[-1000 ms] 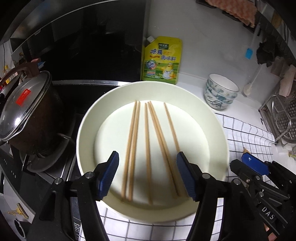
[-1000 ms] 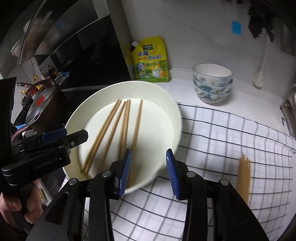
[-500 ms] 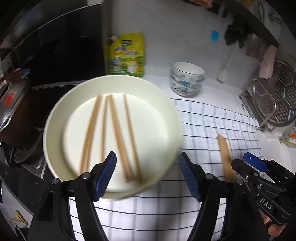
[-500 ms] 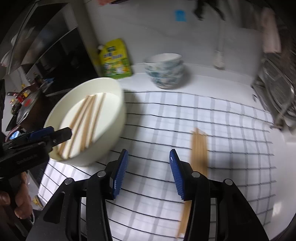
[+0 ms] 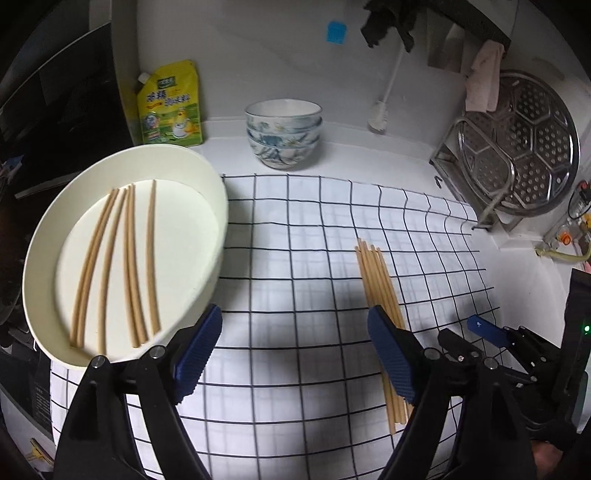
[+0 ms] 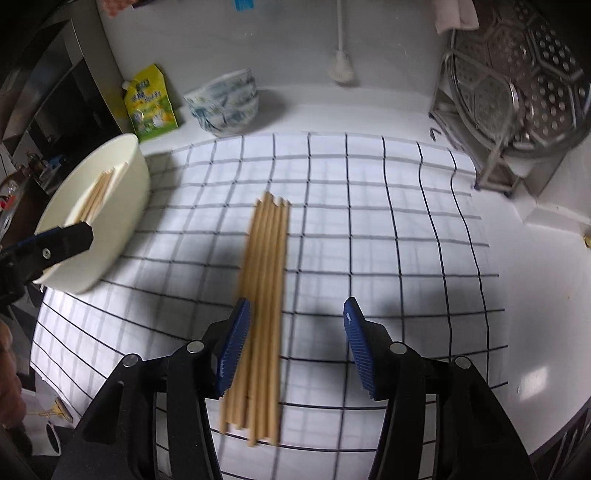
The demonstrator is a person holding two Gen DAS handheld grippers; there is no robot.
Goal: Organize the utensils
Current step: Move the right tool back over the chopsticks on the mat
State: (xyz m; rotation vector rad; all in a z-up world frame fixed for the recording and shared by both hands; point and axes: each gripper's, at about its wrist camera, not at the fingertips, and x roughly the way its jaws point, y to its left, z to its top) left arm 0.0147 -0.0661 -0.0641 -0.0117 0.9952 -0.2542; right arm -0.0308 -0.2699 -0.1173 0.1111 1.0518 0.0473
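Both tongs, left (image 5: 295, 350) & right (image 6: 291, 343), gape empty; right over chopstick bundle (image 6: 262, 314) mid-bench. Next, prob: close on bundle, w/ plate (image 5: 218, 206) chopsticks (image 5: 129, 258) left-edge waiting.

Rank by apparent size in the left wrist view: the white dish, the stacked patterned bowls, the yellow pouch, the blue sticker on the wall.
1. white dish, largest, though it sits nearest the camera.
2. stacked patterned bowls and yellow pouch: too alike to rank.
3. blue sticker, smallest, though farthest away.

Chopstick bundle (image 6: 264, 295) laid on checked cloth (image 6: 369, 229), between spread right gripper (image 6: 295, 345) fingers, nearer the left one.
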